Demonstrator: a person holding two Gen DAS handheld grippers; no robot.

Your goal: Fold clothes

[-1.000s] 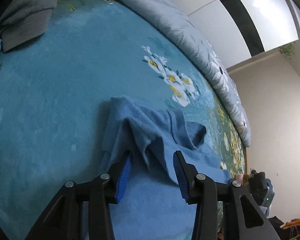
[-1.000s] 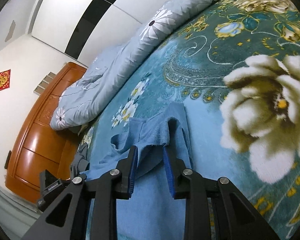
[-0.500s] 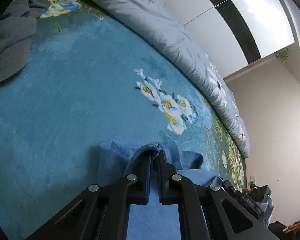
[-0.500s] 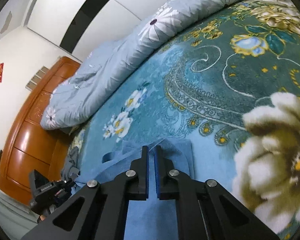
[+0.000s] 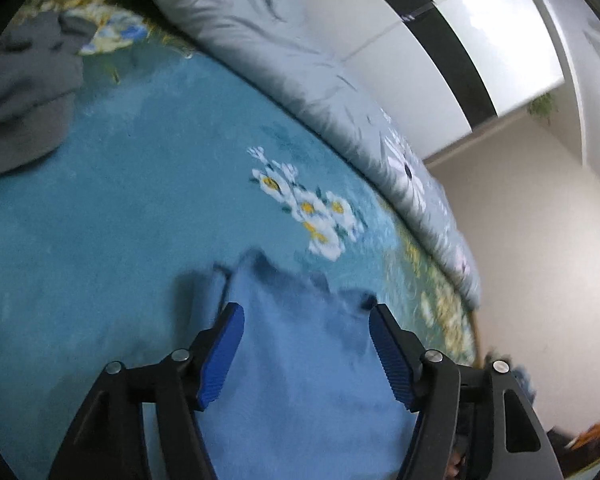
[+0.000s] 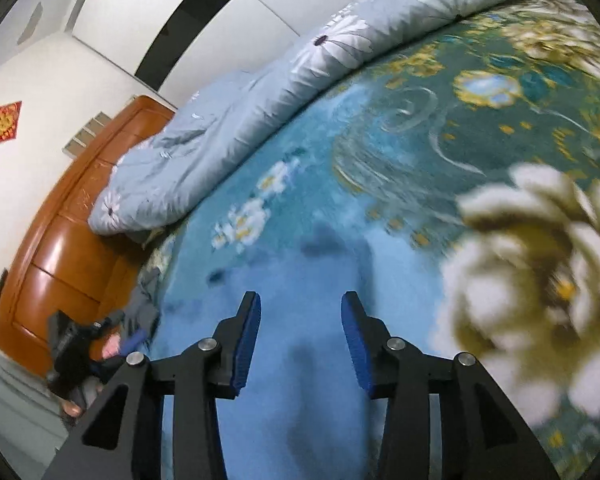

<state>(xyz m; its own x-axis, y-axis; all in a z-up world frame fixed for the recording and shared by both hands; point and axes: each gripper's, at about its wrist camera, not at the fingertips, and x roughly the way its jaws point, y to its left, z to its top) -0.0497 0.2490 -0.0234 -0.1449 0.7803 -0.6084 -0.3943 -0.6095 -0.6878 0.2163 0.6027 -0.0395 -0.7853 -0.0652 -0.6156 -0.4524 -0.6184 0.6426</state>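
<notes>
A blue garment (image 5: 300, 368) lies spread on the teal floral bedspread (image 5: 120, 208), its far edge rumpled. My left gripper (image 5: 306, 320) hovers over it with its jaws opening; the cloth lies below them and the blue pads (image 5: 224, 356) do not press on it. In the right wrist view the same blue garment (image 6: 300, 380) lies flat under my right gripper (image 6: 300, 308), whose jaws are also opening, nothing pinched between them. Both views are blurred by motion.
A grey garment (image 5: 28, 92) lies crumpled at the far left. A rolled grey floral quilt (image 5: 300, 80) runs along the bed's far side. A wooden headboard (image 6: 68, 240) stands left, and the other gripper with a hand (image 6: 84, 348) shows there.
Both grippers were shut on folds of the blue garment half a second ago; now both have let go and stand open, and the cloth has dropped flat on the bed.
</notes>
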